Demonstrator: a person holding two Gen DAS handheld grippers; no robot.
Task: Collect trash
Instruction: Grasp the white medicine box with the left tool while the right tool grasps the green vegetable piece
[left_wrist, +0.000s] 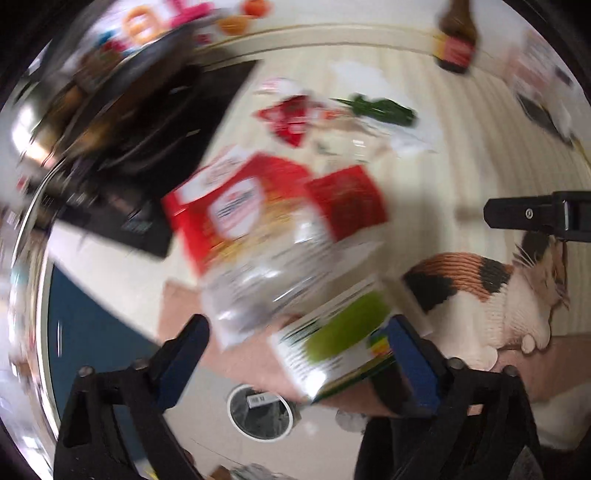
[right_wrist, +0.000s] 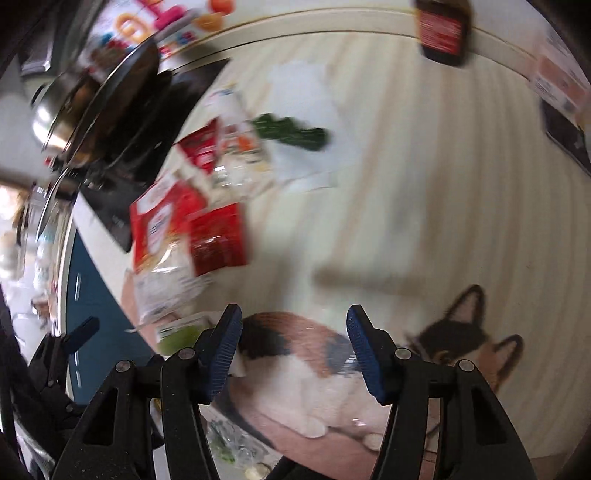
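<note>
Both views are motion-blurred. My left gripper (left_wrist: 295, 354) is open, its blue pads either side of a white and green box (left_wrist: 332, 336) that lies at the table's near edge; contact is unclear. Beyond it lie a red and clear plastic bag (left_wrist: 255, 236), a red packet (left_wrist: 347, 203), a smaller red wrapper (left_wrist: 291, 118), a green wrapper (left_wrist: 384, 109) and white paper (left_wrist: 362, 74). My right gripper (right_wrist: 293, 343) is open and empty above a cat-print mat (right_wrist: 295, 387). The same bag (right_wrist: 162, 251), red packet (right_wrist: 218, 236) and green wrapper (right_wrist: 291, 133) lie to its upper left.
A trash bin with a black liner (left_wrist: 260, 411) stands on the floor below the table edge. A pot on a black cooktop (left_wrist: 122, 122) sits at the left. A brown bottle (left_wrist: 454, 40) stands at the back. The cat mat (left_wrist: 491, 295) lies at the right. My right gripper's finger (left_wrist: 535, 214) shows at the right edge.
</note>
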